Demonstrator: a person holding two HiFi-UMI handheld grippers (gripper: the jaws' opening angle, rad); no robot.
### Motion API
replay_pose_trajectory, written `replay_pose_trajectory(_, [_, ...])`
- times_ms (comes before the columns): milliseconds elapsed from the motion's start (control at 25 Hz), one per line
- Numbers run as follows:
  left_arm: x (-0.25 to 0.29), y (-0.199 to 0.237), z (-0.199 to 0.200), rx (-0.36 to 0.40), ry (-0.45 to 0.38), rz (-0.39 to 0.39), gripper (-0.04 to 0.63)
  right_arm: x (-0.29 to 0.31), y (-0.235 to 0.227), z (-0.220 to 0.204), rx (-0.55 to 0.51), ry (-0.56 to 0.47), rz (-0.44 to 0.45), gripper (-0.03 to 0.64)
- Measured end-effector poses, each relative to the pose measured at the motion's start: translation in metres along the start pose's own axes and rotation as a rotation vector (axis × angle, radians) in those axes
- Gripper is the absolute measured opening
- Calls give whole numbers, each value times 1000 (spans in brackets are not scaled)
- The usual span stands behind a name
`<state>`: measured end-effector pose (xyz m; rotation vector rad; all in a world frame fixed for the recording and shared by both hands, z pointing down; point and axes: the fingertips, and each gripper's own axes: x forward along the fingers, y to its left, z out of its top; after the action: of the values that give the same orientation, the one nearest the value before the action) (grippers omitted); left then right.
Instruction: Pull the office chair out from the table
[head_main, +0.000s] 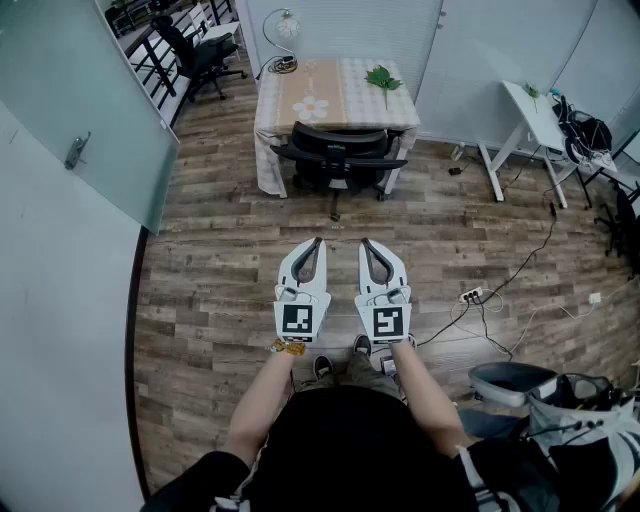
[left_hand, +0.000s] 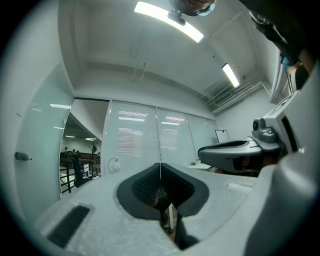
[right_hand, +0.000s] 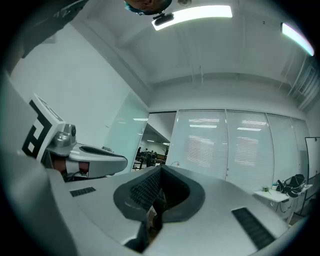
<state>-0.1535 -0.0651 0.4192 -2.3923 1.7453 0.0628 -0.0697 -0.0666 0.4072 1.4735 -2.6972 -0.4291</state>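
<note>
Both pairs of jaws are pressed together with nothing between them. The left gripper (head_main: 317, 242) and right gripper (head_main: 365, 242) sit side by side, pointing toward 12 o'clock above the wooden floor (head_main: 220, 270). Well apart from them at 12 o'clock stands the office chair (head_main: 340, 155), black with a curved backrest and two armrests, its back toward the person and its seat tucked under the table (head_main: 335, 85) with a tan flowered cloth.
</note>
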Motion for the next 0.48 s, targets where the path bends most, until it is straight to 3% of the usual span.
replay_pose_trajectory(480, [8,10,-8,-23,13,-23,20,13,9,-6,7,10,10,6])
